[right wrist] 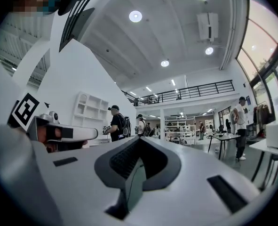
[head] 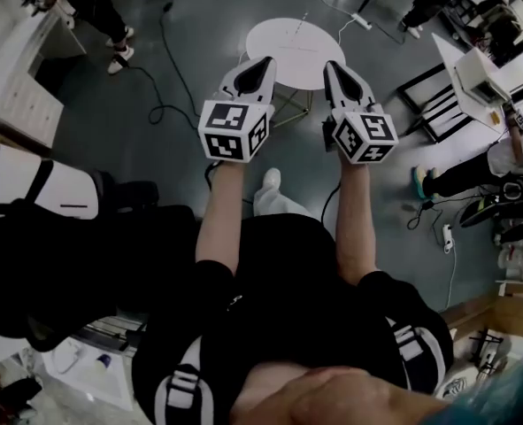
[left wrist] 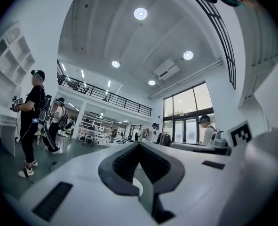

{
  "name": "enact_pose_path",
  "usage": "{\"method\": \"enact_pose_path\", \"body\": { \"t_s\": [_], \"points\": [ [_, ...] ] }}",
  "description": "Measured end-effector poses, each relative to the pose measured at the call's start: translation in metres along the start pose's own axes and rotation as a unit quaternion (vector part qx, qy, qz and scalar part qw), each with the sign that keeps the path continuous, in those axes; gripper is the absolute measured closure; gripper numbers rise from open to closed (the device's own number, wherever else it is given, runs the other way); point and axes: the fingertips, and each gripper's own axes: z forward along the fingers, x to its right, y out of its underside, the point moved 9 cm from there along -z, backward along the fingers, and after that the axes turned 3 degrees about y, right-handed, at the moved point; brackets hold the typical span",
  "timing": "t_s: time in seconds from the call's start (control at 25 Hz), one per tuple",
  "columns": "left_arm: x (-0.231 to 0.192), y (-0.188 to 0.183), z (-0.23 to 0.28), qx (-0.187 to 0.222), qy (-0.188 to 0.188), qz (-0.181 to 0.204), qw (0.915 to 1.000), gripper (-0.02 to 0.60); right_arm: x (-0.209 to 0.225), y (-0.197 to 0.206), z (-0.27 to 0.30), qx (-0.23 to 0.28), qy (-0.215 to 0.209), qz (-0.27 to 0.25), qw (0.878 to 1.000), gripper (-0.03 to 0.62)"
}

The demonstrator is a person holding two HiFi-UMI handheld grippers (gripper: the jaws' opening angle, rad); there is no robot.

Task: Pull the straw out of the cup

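Note:
No cup or straw shows in any view. In the head view the person holds both grippers out at chest height, above the floor and just short of a small round white table. My left gripper has its jaws pressed together at the tip with nothing between them. My right gripper is shut the same way, also holding nothing. Both gripper views look level across a large hall. In them the left gripper and the right gripper show their tips closed.
Black cables and a power strip lie on the dark floor near the table. White shelving stands at the left, and desks with equipment at the right. A person in black stands at the far left; others stand around the hall.

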Motion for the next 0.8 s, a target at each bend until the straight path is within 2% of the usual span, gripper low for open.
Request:
{"method": "enact_pose_path", "body": {
  "t_s": [0.36,0.56,0.68,0.8],
  "points": [
    [-0.028,0.038,0.098,-0.049,0.005,-0.022,0.9985,0.575,0.082,0.037,0.059,-0.029,0.025,0.041,0.998,0.577],
    [-0.042,0.054,0.163,-0.092,-0.009,-0.005,0.9957,0.575,0.124,0.054,0.103,-0.035,0.021,0.061,0.997,0.577],
    [-0.05,0.059,0.2,-0.104,0.002,0.01,0.9945,0.575,0.145,0.066,0.131,-0.024,0.019,0.094,0.995,0.577],
    [-0.064,0.061,0.22,-0.102,0.02,-0.021,0.9944,0.575,0.153,0.081,0.151,-0.023,0.01,0.116,0.993,0.577]
  ]
}}
